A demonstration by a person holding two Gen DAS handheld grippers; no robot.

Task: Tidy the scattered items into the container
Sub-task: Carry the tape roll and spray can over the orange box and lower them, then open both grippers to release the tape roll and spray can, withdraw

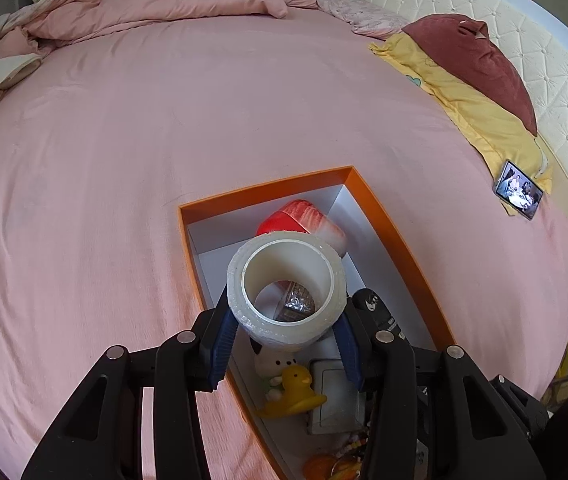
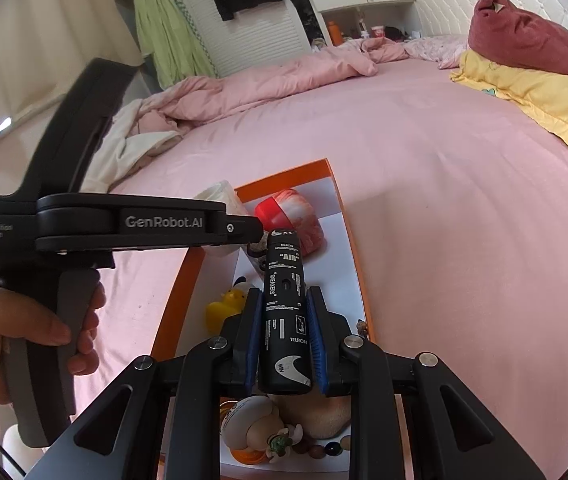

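Note:
An orange-rimmed box [image 1: 380, 208] with a white floor lies on the pink bed; it also shows in the right wrist view [image 2: 284, 178]. My left gripper [image 1: 284, 320] is shut on a clear tape roll [image 1: 286, 292], held above the box. My right gripper [image 2: 284, 320] is shut on a black spray can [image 2: 284, 312], held over the box. Inside lie a red-and-white jar [image 1: 304, 220], a yellow duck [image 1: 296, 392], a small plush toy [image 1: 272, 364] and a grey switch plate [image 1: 336, 396].
A phone [image 1: 518, 194] with a lit screen rests by the yellow pillow [image 1: 464, 100] and dark red pillow [image 1: 480, 60]. A crumpled pink quilt [image 1: 144, 8] lies at the far edge. The left gripper's body and my hand [image 2: 24, 320] fill the right wrist view's left side.

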